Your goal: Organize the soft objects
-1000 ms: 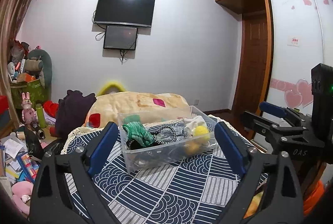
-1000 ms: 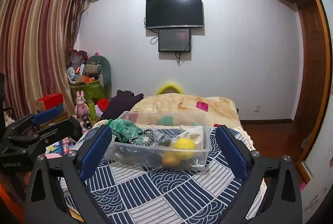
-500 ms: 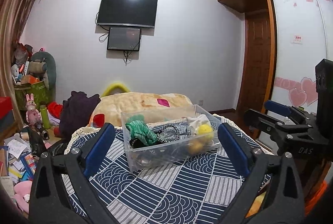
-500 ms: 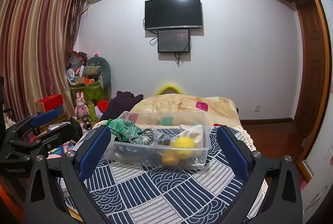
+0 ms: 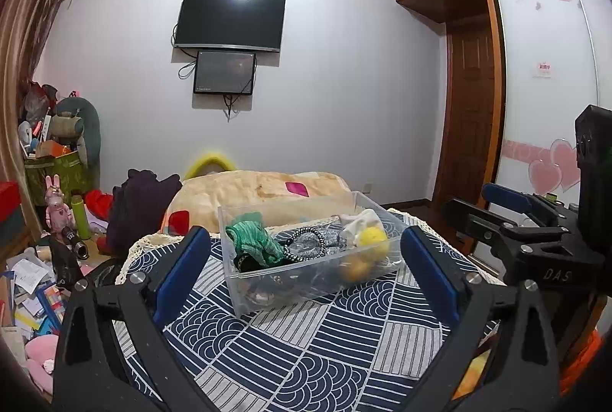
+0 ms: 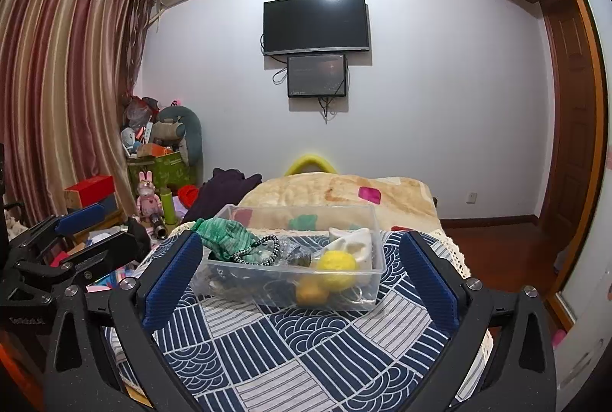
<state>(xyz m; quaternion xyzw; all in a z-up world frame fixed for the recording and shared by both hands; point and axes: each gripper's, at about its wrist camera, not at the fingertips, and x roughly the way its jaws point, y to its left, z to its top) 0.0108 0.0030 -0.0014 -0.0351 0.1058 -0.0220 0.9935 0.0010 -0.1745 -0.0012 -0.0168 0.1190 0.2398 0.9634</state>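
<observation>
A clear plastic bin (image 5: 306, 282) (image 6: 290, 282) stands on a table with a navy-and-white patterned cloth (image 5: 306, 347) (image 6: 306, 347). In it lie a green cloth (image 5: 252, 240) (image 6: 225, 240), a dark beaded band (image 5: 306, 247) (image 6: 260, 251), a white soft item (image 5: 359, 219) (image 6: 355, 240), a yellow ball (image 5: 371, 238) (image 6: 338, 268) and an orange ball (image 5: 354, 270) (image 6: 311, 291). My left gripper (image 5: 306, 266) is open and empty, short of the bin. My right gripper (image 6: 302, 266) is open and empty, also short of it. Each gripper shows in the other's view (image 5: 524, 220) (image 6: 76, 240).
A bed with a beige blanket (image 5: 260, 194) (image 6: 344, 190) lies behind the table. Clutter, toys and boxes (image 5: 49, 213) (image 6: 153, 175) fill the floor at left. A wardrobe and door (image 5: 528, 87) stand at right. A TV (image 6: 315, 23) hangs on the far wall.
Both views have drifted slightly, so the bin sits a little lower and more central between the fingers. Both grippers stay open; nothing in the bin has moved.
</observation>
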